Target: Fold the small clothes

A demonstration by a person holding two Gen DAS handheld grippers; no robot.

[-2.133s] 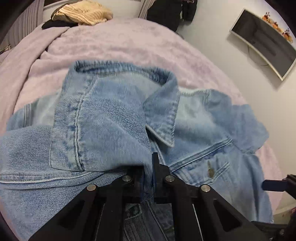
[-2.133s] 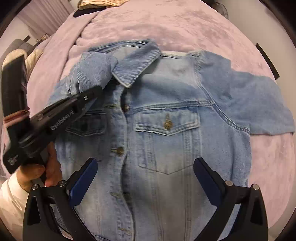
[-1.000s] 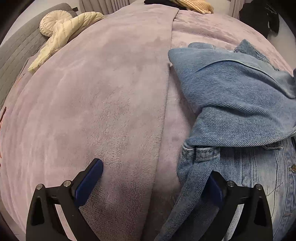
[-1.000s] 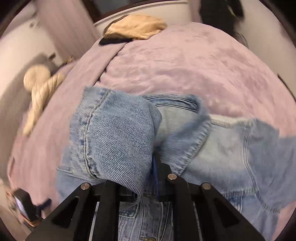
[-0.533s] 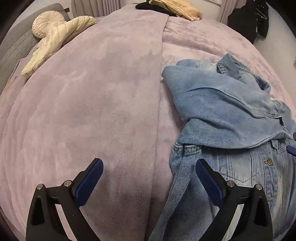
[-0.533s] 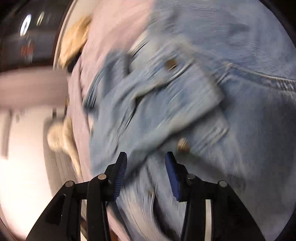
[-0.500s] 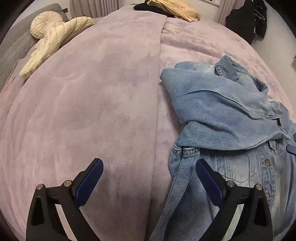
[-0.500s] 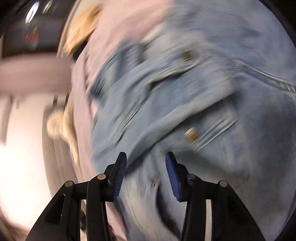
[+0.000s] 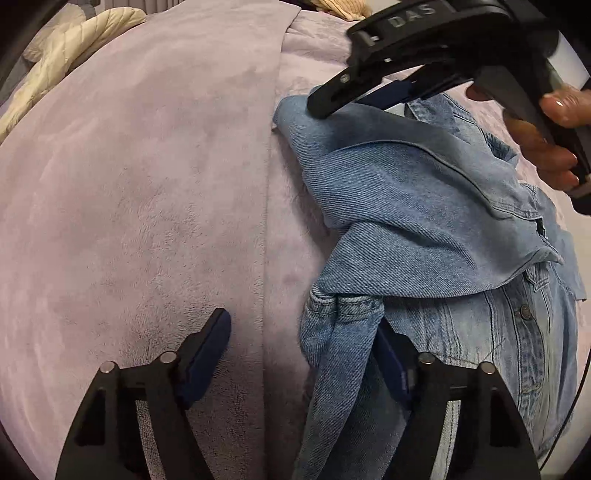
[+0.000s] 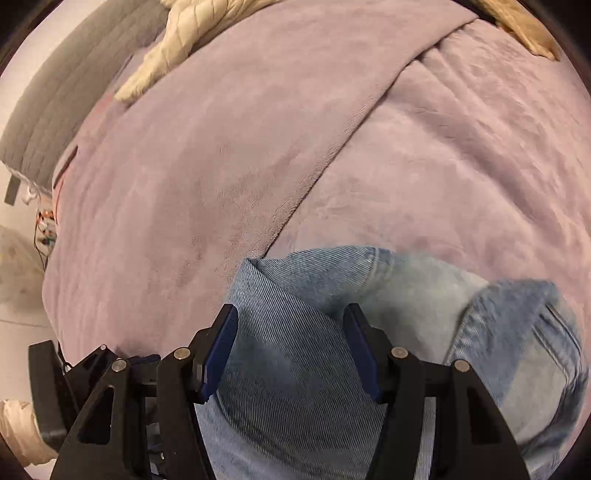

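Lilac plush blanket (image 9: 140,192) covers the whole bed, with a long seam or folded edge running down its middle, and my denim jacket (image 9: 424,229) lies bunched on it to the right of that seam in the left wrist view. A cream quilted cushion (image 9: 70,48) sits at the far left corner of the bed, against a grey padded headboard (image 10: 55,99), and a tan knit (image 9: 343,9) lies at the far edge. My left gripper (image 9: 303,354) points steeply down at the jacket's near left edge; its jaws are closing, with a twisted strip of hem or cuff hanging between them. The strip lies against the right pad, while the left pad is over bare blanket and clear of the cloth, so nothing is pinched. My right gripper (image 10: 291,350) is over the far left corner of the jacket, where a sleeve is folded across the body. Its jaws are opening, with a hump of denim rising between the blue pads (image 10: 221,347); the left pad looks to graze the cloth, but I cannot tell whether either one presses it. From the left wrist the same gripper (image 9: 369,92) shows as a black frame reaching in from the upper right, its fingers at that folded corner, and my right hand (image 9: 554,136) wraps its handle. The collar (image 10: 517,317) lies to the right of the fold, and buttons run down the placket at the jacket's right side.
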